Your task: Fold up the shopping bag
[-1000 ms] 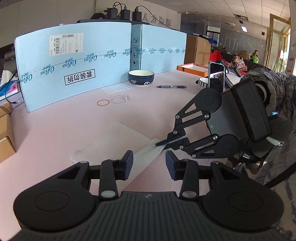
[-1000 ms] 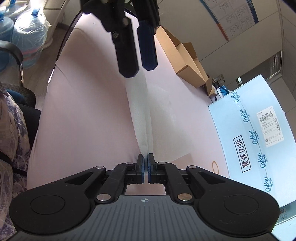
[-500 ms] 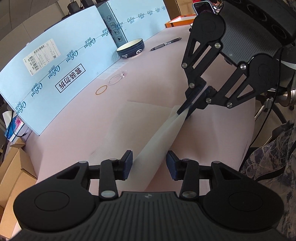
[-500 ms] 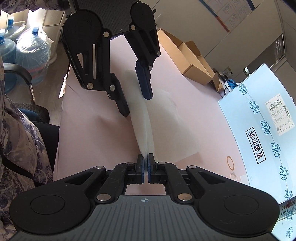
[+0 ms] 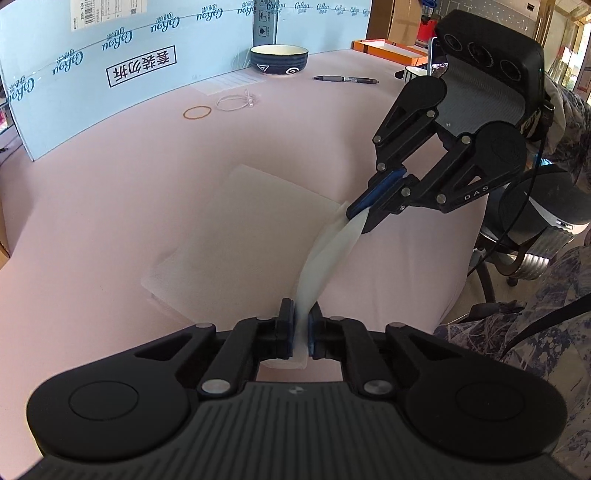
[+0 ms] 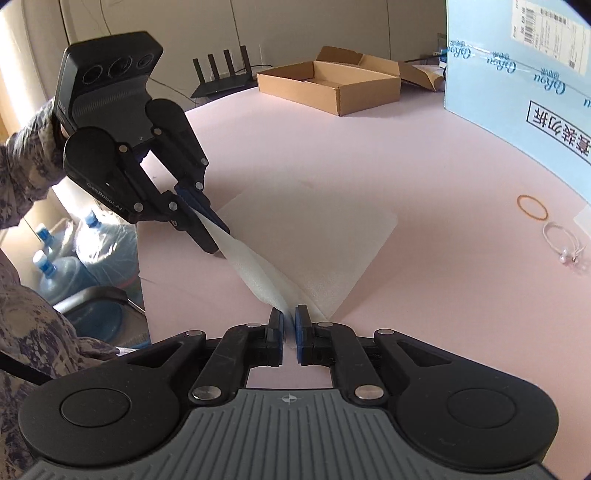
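I count two grippers, the left gripper [image 5: 302, 332] and the right gripper [image 6: 289, 334], on one white shopping bag [image 5: 255, 225]. On my pink table [image 5: 110, 206] I see one bowl [image 5: 279, 59], one pen [image 5: 345, 79], one rubber band [image 5: 197, 112], and one white loop [image 5: 234, 102]. One open cardboard box [image 6: 328, 83], three water jugs [image 6: 105, 245], and one router [image 6: 221, 79] with four antennas complete my tally.

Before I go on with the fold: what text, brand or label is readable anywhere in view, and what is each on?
"CoRou", repeated in script along the tape strip on the light blue carton.
"套装勿拆", boxed black print on the same carton.
"DAS", on the right claw linkage, and on the housing of the left claw.
"GenRobot.AI", on the left claw's linkage; hard to read.
Barcode sticker on the carton: too small.
Pen print: too small.
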